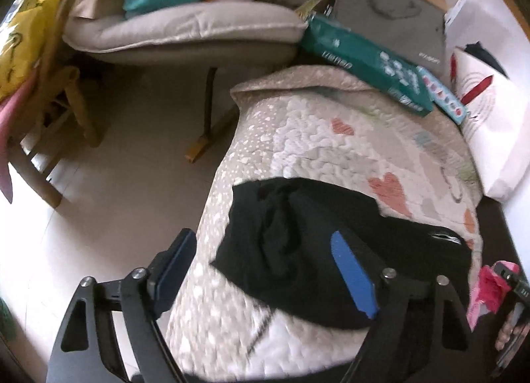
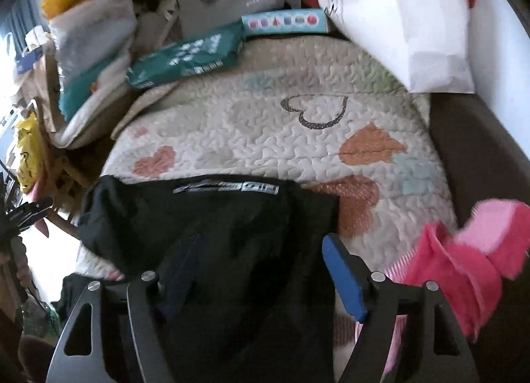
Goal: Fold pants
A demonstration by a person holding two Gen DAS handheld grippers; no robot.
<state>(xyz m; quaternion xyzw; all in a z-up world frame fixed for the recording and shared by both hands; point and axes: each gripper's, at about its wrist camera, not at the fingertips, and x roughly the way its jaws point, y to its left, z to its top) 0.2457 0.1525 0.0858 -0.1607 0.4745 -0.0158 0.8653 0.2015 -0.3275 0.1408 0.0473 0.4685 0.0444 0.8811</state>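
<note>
**Pants lying bunched on the quilt, both grippers spread above them**

The pants [image 1: 298, 244] are lying as a dark, rumpled heap on the near end of the heart-patterned quilt [image 1: 331, 151], close to its edge by the floor [image 1: 132, 167]. They are showing black all over, with soft folds bunching through the middle and a grey printed band [image 2: 227, 188] sitting along the far edge in the right wrist view. That banded edge is running across the picture, side to side; which way the long axis is running beyond that, I cannot tell, since the cloth is crumpled and partly hidden.

The left gripper [image 1: 265, 270] is hovering over the pants with its jaws standing apart, the blue pad [image 1: 351, 273] over the black cloth and the other finger out over the quilt's edge, nothing pinched. The right gripper [image 2: 258, 280] is also standing apart, black cloth lying between its fingers, though the blur is making contact hard to judge. A pink garment [image 2: 463, 267] is lying just beside the pants on the right.
</note>
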